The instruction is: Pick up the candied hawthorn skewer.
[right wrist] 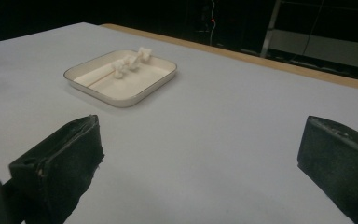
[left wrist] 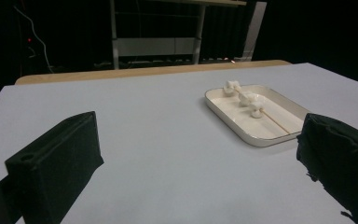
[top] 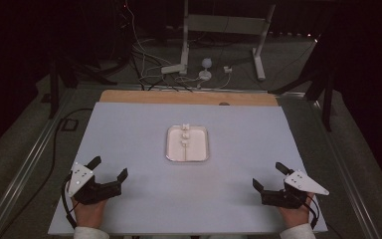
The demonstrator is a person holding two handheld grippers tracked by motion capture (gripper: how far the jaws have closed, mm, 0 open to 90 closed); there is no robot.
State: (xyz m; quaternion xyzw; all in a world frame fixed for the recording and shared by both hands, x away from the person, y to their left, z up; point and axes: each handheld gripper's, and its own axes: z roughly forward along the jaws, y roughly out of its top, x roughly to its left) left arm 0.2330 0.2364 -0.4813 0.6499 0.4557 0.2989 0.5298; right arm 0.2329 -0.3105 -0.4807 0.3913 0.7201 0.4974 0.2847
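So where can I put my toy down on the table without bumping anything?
Lots of room. The table is bare left of the tray, and just as bare to its right. The strip between the tray and the two open grippers, left and right, is free too. The tray, holding a skewer of white pieces, is the one crowded spot.

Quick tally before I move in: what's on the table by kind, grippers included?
Tray: 1
Skewer: 1
White pieces on the skewer: 3
Grippers, left and right, both open: 2
Total: 7
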